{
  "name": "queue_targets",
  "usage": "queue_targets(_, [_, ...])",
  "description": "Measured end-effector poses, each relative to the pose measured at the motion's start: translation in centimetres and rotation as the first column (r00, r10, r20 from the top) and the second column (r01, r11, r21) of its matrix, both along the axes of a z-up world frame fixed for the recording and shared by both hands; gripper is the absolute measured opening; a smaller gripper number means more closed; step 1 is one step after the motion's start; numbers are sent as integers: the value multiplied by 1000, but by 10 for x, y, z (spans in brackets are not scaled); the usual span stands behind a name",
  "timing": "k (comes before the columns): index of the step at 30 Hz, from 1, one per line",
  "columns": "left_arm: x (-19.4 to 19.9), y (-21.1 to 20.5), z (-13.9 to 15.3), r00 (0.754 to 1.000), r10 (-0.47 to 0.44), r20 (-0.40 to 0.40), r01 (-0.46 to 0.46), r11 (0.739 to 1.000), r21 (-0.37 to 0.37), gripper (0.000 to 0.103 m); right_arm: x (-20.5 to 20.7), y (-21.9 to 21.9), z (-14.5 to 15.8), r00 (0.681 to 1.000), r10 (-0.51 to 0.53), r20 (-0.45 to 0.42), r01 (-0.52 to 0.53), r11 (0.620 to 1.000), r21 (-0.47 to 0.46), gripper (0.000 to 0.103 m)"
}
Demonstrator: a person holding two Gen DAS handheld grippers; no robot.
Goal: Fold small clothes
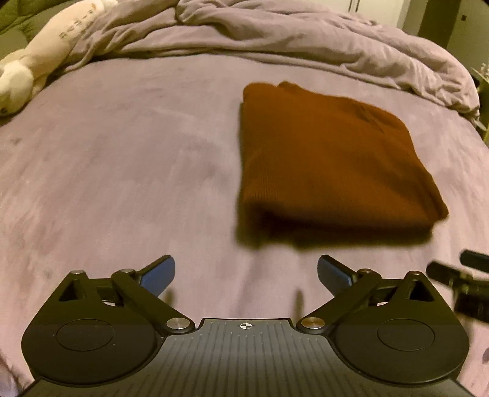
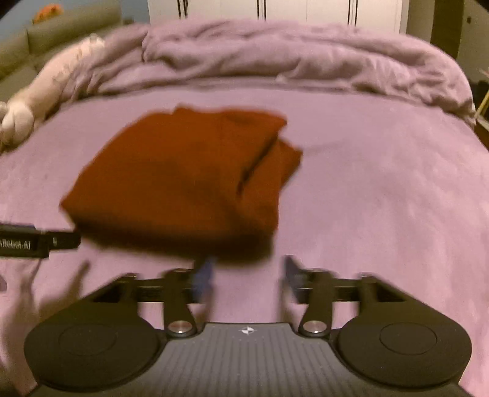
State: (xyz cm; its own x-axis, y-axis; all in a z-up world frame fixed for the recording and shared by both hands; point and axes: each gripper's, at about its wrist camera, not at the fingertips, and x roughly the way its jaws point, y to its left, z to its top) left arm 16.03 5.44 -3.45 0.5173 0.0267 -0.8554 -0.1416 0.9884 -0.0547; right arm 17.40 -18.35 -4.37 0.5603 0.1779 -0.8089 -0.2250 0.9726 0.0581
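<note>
A rust-brown garment (image 1: 330, 162) lies folded into a thick rectangle on the purple bedsheet (image 1: 122, 171). My left gripper (image 1: 246, 271) stands open just short of the garment's near edge and to its left, with only sheet between its blue pads. In the right wrist view the same folded garment (image 2: 183, 177) lies ahead and to the left. My right gripper (image 2: 249, 271) is open and blurred, its tips just short of the garment's near edge, nothing between them. The other gripper (image 2: 36, 241) shows at the left edge.
A bunched purple duvet (image 1: 275, 33) runs across the far side of the bed. A pale plush toy (image 1: 39, 55) lies at the far left. White wardrobe doors (image 2: 275, 9) stand behind the bed. Bare sheet spreads left of the garment.
</note>
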Motion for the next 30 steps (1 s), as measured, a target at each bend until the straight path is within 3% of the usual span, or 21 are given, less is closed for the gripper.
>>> queue_targets(3, [-21, -4, 7, 1000, 27, -7, -27, 1000, 14, 102, -30, 7, 9, 1000, 6, -20, -7, 999, -53, 99])
queue_targets(6, [-39, -7, 15, 999, 51, 5, -51, 998, 38, 103, -52, 10, 17, 998, 34, -52, -35, 999, -35, 99])
queue_targets(12, [-50, -13, 33, 1000, 6, 8, -7, 997, 76, 103, -60, 22, 32, 989, 0, -146, -7, 999, -47, 99])
queue_targets(15, [-53, -14, 43, 1000, -10, 22, 9, 999, 46, 103, -60, 23, 41, 990, -22, -140, 19, 1000, -22, 99])
queue_targets(18, [-52, -11, 50, 1000, -15, 25, 15, 1000, 1, 103, -57, 28, 51, 992, -34, -123, 27, 998, -58, 99])
queue_targets(23, [-47, -20, 58, 998, -47, 30, 45, 996, 78, 103, -48, 30, 65, 994, -59, -92, 51, 995, -85, 99])
queue_targets(30, [-45, -25, 63, 997, -79, 25, 77, 995, 62, 103, -41, 33, 70, 992, -74, -102, 64, 993, -103, 99])
